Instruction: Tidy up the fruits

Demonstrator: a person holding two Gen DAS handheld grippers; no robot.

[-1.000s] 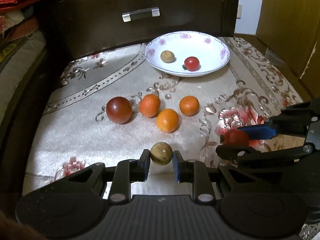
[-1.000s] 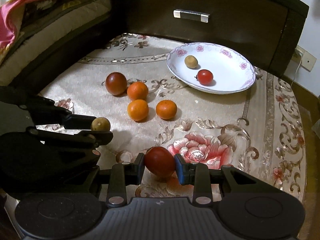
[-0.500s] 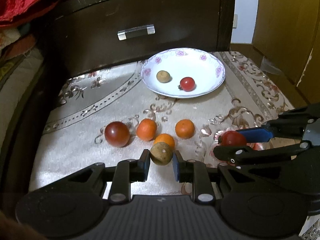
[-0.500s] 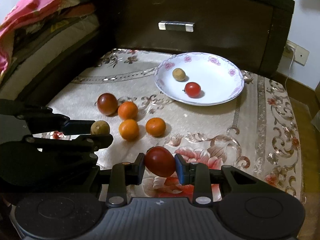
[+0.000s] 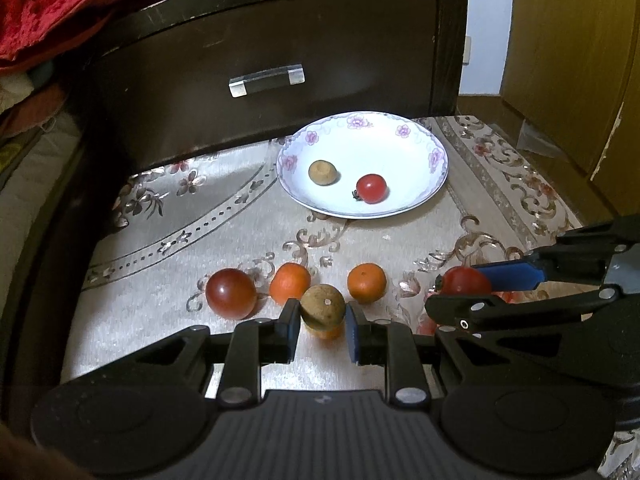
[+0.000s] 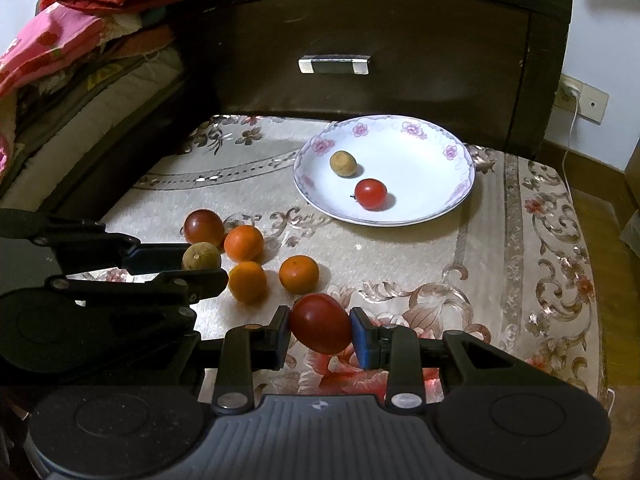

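My left gripper [image 5: 322, 322] is shut on a small brown round fruit [image 5: 322, 307], held above the cloth; the same brown fruit [image 6: 201, 256] shows in the right wrist view. My right gripper [image 6: 320, 332] is shut on a red tomato [image 6: 320, 323], also lifted; that tomato [image 5: 466, 281] appears at the right of the left wrist view. A white flowered plate [image 5: 420, 196] at the back holds a brown fruit [image 5: 322, 172] and a small red tomato [image 5: 372, 188]. On the cloth lie a dark red tomato [image 5: 231, 293] and three oranges [image 5: 367, 283], one partly hidden behind the held fruit.
A dark wooden drawer front [image 5: 264, 80] with a metal handle rises right behind the plate. Folded red and pink bedding [image 6: 80, 40] is stacked at the left. A wooden cabinet [image 5: 580, 60] stands at the right. The patterned cloth [image 6: 520, 260] ends at the right edge.
Both grippers have risen with their fruits and tilted up, so the plate and drawer now sit lower in view. The loose fruit on the cloth has not moved.
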